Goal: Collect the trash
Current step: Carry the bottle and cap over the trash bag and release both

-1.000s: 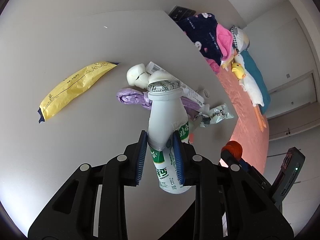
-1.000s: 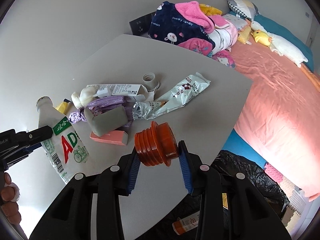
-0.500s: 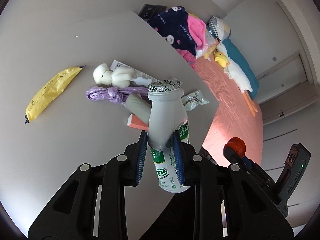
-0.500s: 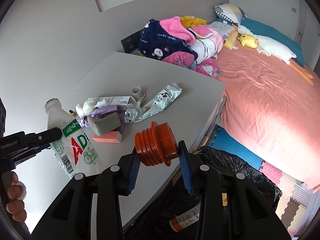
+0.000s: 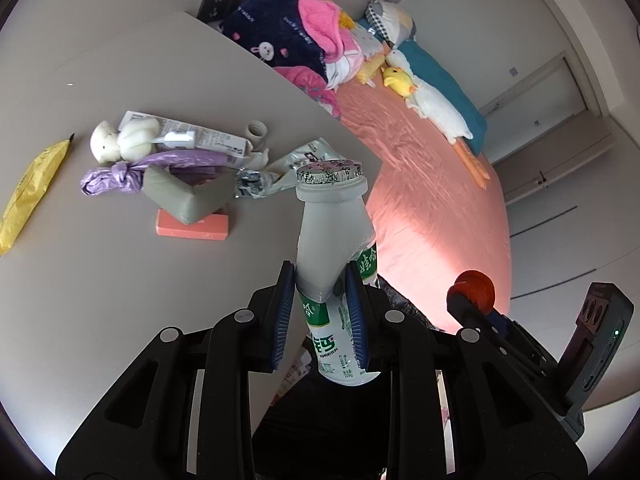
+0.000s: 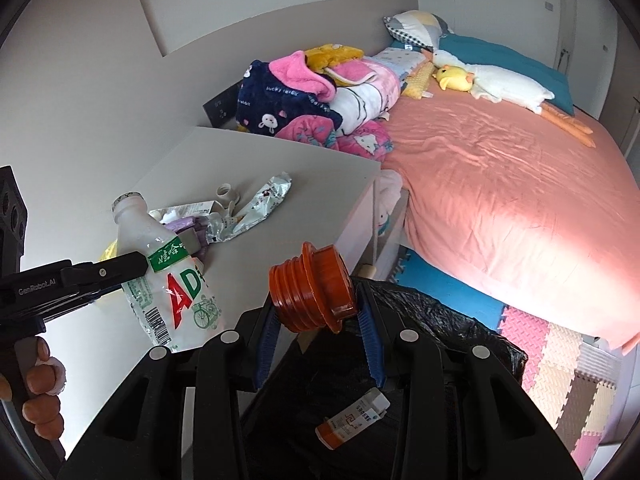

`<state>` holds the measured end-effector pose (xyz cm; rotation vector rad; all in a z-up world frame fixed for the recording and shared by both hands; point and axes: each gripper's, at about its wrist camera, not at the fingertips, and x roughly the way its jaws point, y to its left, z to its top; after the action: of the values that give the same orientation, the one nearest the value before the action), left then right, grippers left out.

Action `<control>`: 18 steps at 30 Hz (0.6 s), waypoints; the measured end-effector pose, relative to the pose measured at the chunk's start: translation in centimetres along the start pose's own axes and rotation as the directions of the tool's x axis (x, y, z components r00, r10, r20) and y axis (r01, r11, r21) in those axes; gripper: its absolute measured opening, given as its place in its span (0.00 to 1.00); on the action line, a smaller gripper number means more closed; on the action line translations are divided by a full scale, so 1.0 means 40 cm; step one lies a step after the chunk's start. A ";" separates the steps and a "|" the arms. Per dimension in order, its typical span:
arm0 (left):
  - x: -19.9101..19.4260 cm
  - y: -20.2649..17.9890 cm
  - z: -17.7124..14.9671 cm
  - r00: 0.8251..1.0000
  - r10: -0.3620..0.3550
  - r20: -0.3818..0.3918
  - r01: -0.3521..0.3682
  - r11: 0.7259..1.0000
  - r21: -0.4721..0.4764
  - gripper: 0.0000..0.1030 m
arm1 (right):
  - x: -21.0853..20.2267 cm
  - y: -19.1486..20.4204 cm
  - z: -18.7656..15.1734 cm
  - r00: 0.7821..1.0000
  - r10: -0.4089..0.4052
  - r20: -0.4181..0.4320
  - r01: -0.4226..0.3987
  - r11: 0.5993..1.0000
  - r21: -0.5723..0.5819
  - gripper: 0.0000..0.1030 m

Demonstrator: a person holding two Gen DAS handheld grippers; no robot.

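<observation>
Left tongs (image 5: 320,312): blue pads clamped on one white drink bottle (image 5: 332,236), squeezing its crumpled waist. Foil lid points away from the camera, green label sits between and below the pads. Bottle is in the air at the bench (image 5: 120,280) edge, off the surface.

Right tongs (image 6: 318,320): clamped on one orange ribbed plug (image 6: 310,290), flange toward the right pad, ribs toward the left. Held over the mouth of the black trash bag (image 6: 440,320) beside the bench.

In the bag: one small white-and-orange tube (image 6: 352,420) lying at the bottom.

Pose: both tongs pitch down and forward. In the right view the left tongs come in from the left edge, roughly level across the picture, with the bottle leaning, neck up-left. The person's fingers (image 6: 40,392) wrap that handle, one with a white wrap.

Left on the bench, one each, bunched near the far edge:
- yellow wrapper (image 5: 28,196), apart on the left
- white plush toy (image 5: 120,144) on a printed white packet (image 5: 208,140)
- knotted purple bag (image 5: 120,172)
- grey block (image 5: 188,196) leaning on a pink slab (image 5: 192,228)
- silver foil pouch (image 5: 280,168)
- small white threaded cap (image 5: 257,131)

Beyond: bed (image 6: 500,184) with pink sheet, one heap of blankets (image 6: 312,100), one white goose plush (image 6: 504,84), one yellow duck plush (image 6: 452,76).
</observation>
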<state>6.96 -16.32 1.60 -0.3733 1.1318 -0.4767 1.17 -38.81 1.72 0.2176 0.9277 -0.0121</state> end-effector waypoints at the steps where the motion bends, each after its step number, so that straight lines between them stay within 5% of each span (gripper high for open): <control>1: 0.007 -0.011 0.000 1.000 -0.004 -0.007 0.004 1.000 0.009 0.25 | -0.005 -0.011 -0.001 1.000 -0.005 0.002 0.005 1.000 0.007 0.38; 18: 0.117 -0.193 -0.044 0.991 -0.055 -0.125 0.077 0.981 0.179 0.25 | -0.089 -0.180 -0.058 0.996 -0.090 0.024 0.087 0.988 0.127 0.38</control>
<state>5.62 -25.42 1.30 -0.2237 1.1832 -0.6646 -3.57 -45.70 1.90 0.2922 0.9077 -0.1559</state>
